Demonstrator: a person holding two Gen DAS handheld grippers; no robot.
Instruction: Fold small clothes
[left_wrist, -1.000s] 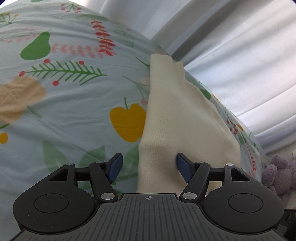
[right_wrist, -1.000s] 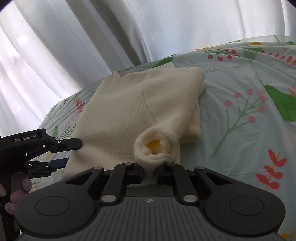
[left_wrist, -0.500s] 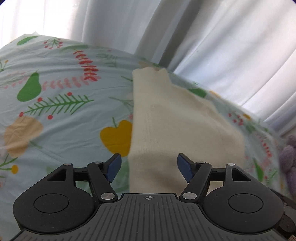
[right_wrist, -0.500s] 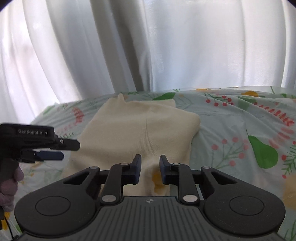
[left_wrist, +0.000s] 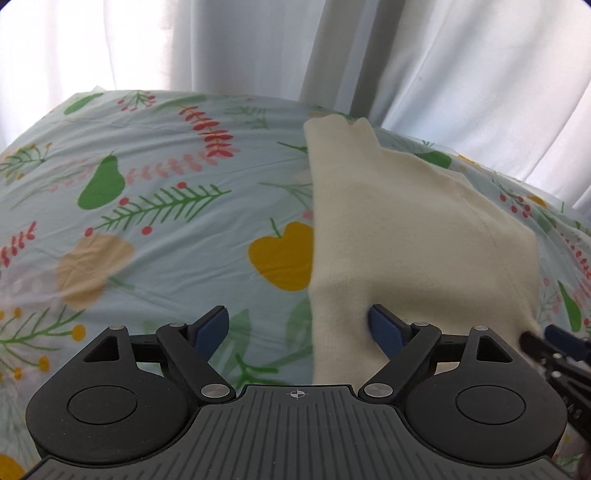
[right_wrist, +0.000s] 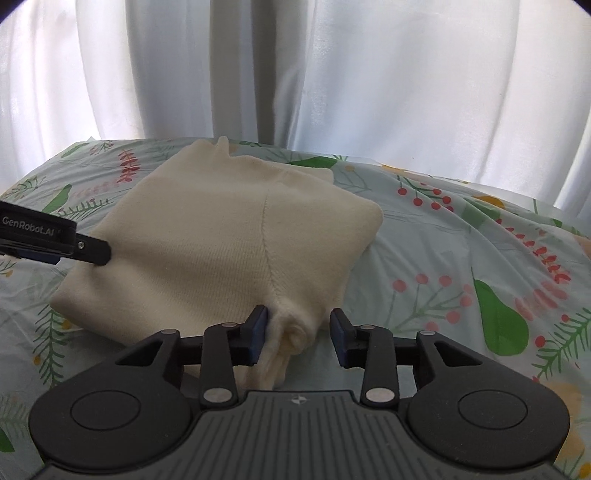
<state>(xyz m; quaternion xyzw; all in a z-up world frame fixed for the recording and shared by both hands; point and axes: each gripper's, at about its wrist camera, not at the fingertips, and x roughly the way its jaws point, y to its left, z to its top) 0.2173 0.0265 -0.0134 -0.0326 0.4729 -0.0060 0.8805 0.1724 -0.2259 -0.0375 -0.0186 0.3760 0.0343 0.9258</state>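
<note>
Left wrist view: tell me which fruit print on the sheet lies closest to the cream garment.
The yellow apple: its right side meets the garment's left edge. The green pear sits far to the left, clear of it.

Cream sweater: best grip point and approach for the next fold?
Probably the two near corners of the cream sweater, pinching the folded hem edge from the near side. It lies flat on the floral sheet with the near edge thick and slightly raised, so a finger could slide under. The right gripper, open, already straddles the bunched corner; the left gripper is open at the other.
</note>
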